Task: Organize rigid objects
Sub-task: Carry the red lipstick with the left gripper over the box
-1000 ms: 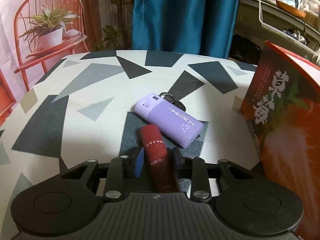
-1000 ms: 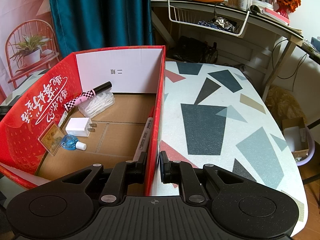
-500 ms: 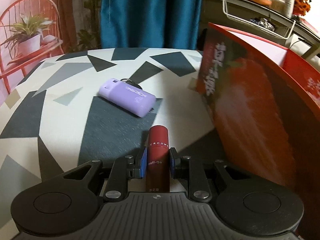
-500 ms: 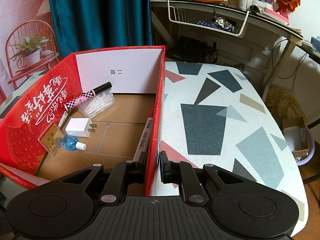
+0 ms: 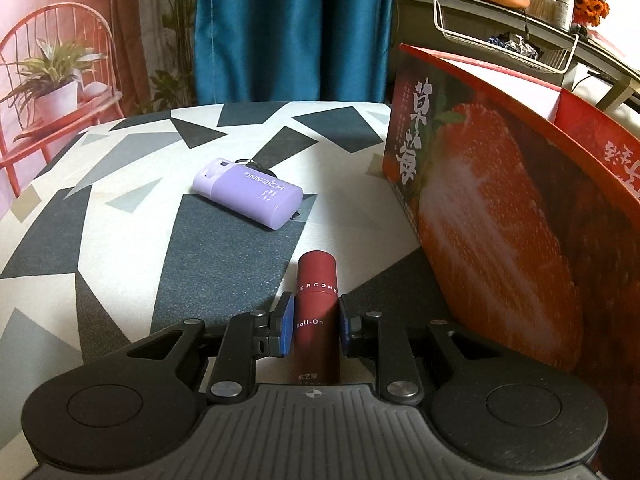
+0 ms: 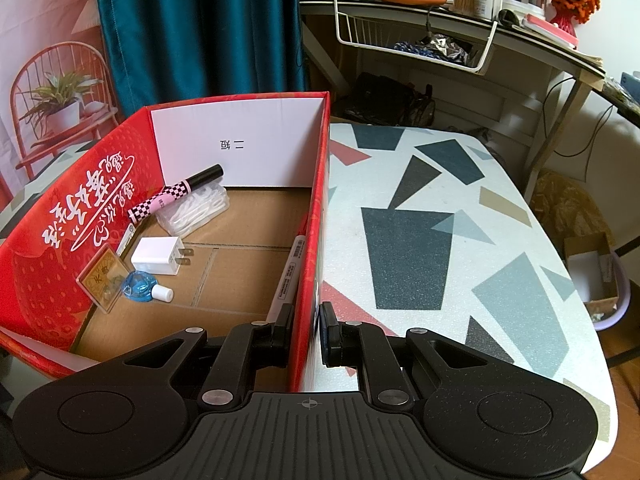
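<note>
Geometric-patterned table (image 5: 120, 216), teal curtain (image 5: 288, 28) behind, left hand-held gripper (image 5: 313, 322) grasping maroon roll-on (image 5: 317, 300), right hand-held gripper (image 6: 305, 330) clamping red box (image 6: 310, 216) wall

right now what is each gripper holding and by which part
Left gripper clamps the dark red roll-on tube around its middle. Right gripper pinches the red box's side wall.

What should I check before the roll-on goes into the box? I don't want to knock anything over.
1. Left gripper shut on the dark red roll-on: ok.
2. Right gripper clamping the red box wall: ok.
3. Bare cardboard floor free in the box for a drop: ok.
4. Roll-on above the box rim: not ok, it sits beside the outer wall.
5. Purple case clear of the path: ok.
</note>
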Available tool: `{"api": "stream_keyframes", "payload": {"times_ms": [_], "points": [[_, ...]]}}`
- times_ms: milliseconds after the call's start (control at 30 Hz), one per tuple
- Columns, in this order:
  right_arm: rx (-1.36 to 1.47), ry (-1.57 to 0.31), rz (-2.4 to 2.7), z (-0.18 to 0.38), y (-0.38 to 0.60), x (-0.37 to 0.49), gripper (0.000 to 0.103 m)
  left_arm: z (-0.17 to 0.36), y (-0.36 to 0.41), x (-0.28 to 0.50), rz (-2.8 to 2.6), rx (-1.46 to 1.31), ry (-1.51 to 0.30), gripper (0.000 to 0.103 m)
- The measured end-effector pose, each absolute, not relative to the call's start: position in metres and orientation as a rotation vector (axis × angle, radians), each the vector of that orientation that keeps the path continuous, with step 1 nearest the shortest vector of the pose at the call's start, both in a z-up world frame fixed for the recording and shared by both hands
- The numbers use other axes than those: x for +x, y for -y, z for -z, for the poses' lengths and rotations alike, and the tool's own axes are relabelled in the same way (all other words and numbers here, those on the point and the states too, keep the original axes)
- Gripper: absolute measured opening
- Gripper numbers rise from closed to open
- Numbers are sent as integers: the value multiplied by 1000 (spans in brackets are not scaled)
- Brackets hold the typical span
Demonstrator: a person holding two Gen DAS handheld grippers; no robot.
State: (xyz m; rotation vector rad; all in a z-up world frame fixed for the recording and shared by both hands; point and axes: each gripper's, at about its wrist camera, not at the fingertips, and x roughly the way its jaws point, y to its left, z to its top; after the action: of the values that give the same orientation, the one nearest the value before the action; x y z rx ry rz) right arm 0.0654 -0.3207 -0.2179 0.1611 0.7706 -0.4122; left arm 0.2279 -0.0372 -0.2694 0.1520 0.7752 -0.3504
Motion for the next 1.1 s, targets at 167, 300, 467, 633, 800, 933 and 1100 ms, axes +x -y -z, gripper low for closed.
{"api": "stream_keyframes", "payload": {"times_ms": [167, 300, 467, 633, 800, 933, 1100], "points": [[161, -770, 413, 218, 321, 65, 12, 270, 38, 226, 352, 158, -770, 25], [161, -771, 412, 218, 321, 65, 12, 269, 36, 227, 351, 138, -777, 24], [160, -771, 412, 218, 321, 65, 12, 265, 32, 230, 361, 102, -797, 24], [160, -771, 412, 218, 321, 66, 12, 241, 31, 235, 374, 77, -732, 24], [161, -771, 413, 218, 321, 66, 12, 202, 37, 242, 421, 56, -633, 24], [160, -771, 412, 218, 321, 65, 12, 182, 47, 248, 467, 53, -598, 24], [159, -773, 412, 218, 321, 66, 12, 164, 64, 251, 522, 41, -568, 24]]}}
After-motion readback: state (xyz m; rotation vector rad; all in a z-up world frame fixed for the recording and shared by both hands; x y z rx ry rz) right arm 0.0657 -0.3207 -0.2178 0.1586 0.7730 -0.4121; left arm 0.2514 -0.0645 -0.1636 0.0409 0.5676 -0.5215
